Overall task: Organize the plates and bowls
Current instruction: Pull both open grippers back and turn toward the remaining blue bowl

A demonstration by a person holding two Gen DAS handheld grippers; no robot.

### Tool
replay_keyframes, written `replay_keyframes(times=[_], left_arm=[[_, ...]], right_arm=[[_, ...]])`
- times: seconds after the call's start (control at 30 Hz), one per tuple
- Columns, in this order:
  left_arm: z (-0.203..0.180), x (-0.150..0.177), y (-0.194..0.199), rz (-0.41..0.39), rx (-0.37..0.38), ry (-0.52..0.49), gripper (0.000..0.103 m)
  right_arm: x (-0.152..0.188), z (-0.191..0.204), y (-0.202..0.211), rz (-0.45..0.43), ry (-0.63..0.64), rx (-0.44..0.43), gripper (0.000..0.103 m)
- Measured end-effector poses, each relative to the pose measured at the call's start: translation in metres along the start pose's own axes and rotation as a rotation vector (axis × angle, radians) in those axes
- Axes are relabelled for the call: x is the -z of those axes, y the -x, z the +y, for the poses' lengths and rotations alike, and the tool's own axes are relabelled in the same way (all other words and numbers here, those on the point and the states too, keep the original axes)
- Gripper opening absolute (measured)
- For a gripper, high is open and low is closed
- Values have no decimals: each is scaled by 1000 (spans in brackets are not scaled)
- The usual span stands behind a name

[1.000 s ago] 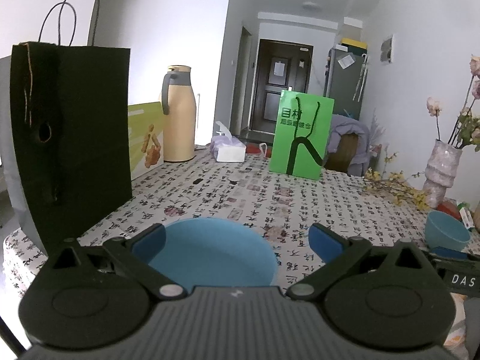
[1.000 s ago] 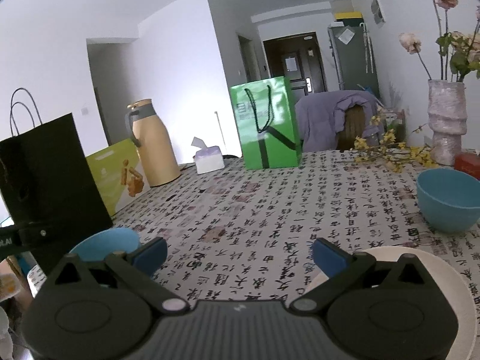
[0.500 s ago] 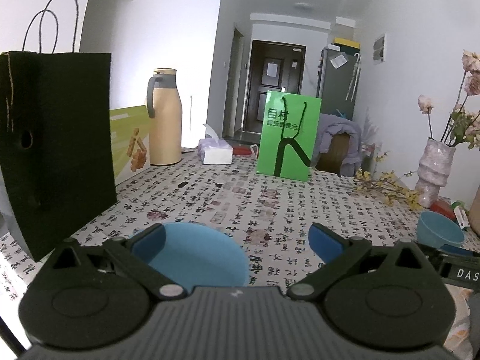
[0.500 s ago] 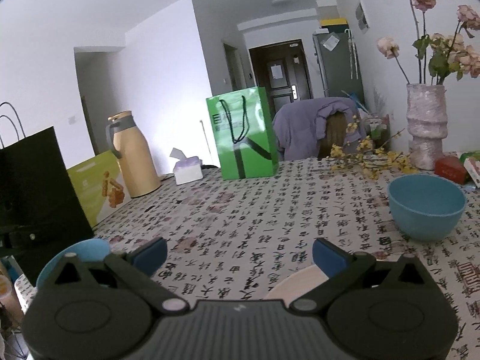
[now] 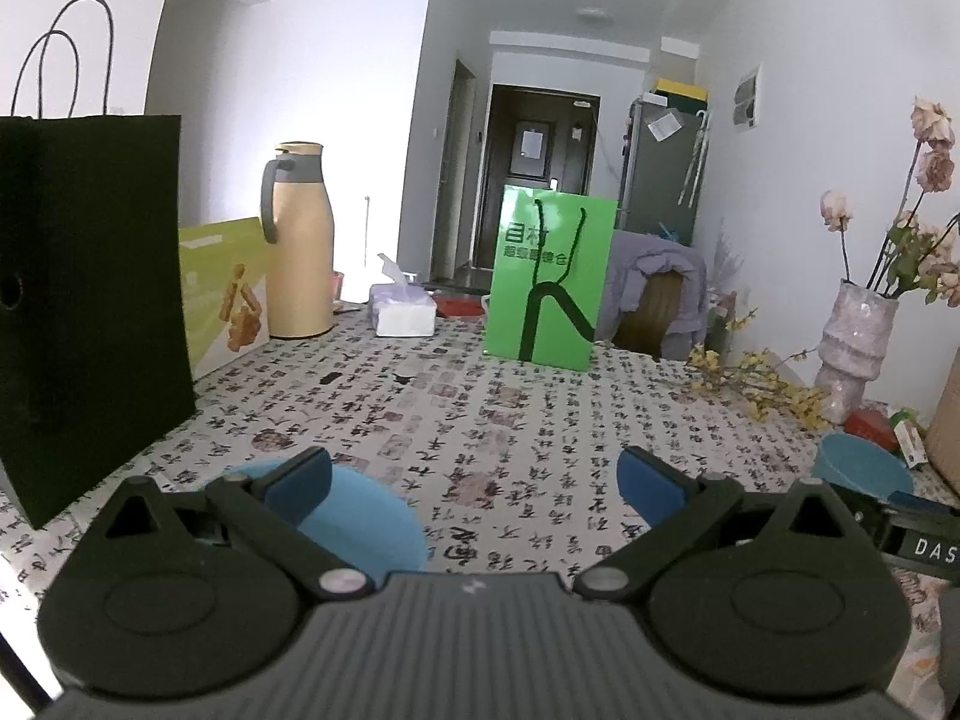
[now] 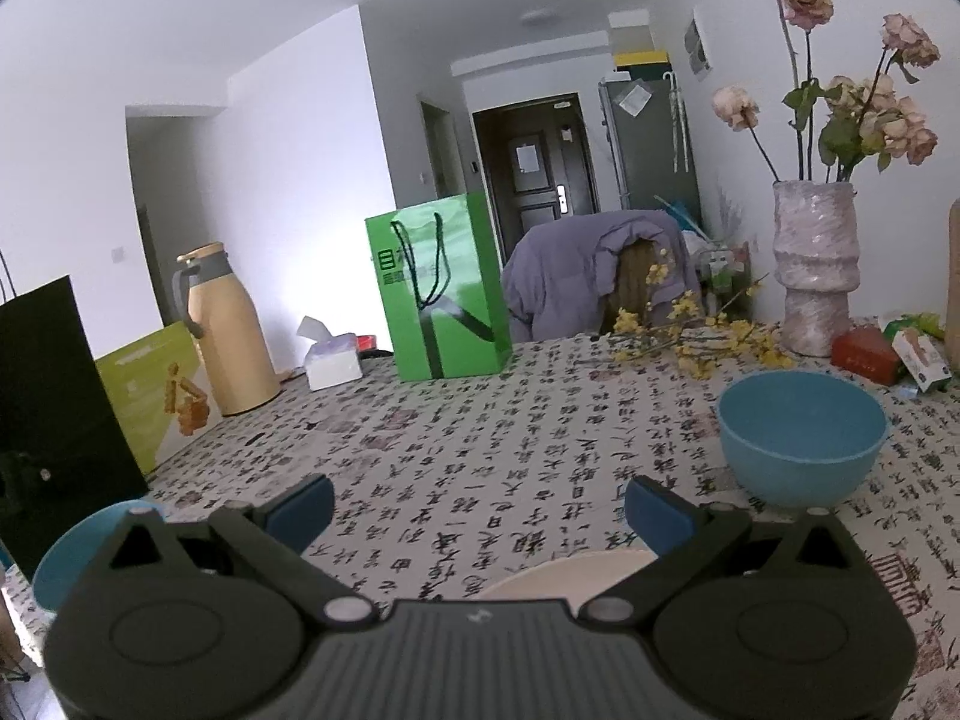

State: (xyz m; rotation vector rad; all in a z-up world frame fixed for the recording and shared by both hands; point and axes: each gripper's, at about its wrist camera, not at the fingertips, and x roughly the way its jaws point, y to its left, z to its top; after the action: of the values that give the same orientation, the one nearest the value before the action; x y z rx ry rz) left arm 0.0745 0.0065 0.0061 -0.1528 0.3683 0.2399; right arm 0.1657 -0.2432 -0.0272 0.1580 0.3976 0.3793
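Progress: early, by my judgement; nothing is stacked or gathered, and neither gripper holds anything; all the sorting appears to be left
Left gripper (image 5: 474,474): fingers wide apart and empty; raised above the near edge of the surface (image 5: 540,408)
Right gripper (image 6: 477,504): fingers likewise spread, gripping nothing; hovering over the near edge
Near bowl (image 5: 366,516): light blue, low at the left gripper's left finger, partly hidden by the gripper body; whether the finger touches it I cannot tell
Far bowl (image 6: 801,435): blue, upright and empty, standing on the right side of the surface, well apart from the near bowl; ahead and to the right of the right gripper
Plate (image 6: 576,576): pale, cream-coloured, only its rim showing just beneath the right gripper; no bowl on it
Left to do: probably bringing the two bowls together and settling the plate with them; which goes where is not shown
Surface: covered with a cloth printed in black calligraphy; middle bare; black paper bag (image 5: 90,312) on the left, then a yellow-green box (image 5: 225,294), a tan thermos (image 5: 300,240), a tissue box (image 5: 403,312), a green paper bag (image 5: 549,282); a vase of dried roses (image 6: 813,270) and yellow sprigs on the right
Room: white walls, a dark door at the end of a hallway, a chair draped with a purple garment behind the surface
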Motion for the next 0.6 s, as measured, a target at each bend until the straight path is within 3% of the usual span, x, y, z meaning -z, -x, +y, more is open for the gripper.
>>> replay_keyframes(times=[0.6], left_arm=[[-46, -5, -29, -2, 39, -41, 103]], right_arm=[[-19, -41, -12, -33, 4, 43, 103]])
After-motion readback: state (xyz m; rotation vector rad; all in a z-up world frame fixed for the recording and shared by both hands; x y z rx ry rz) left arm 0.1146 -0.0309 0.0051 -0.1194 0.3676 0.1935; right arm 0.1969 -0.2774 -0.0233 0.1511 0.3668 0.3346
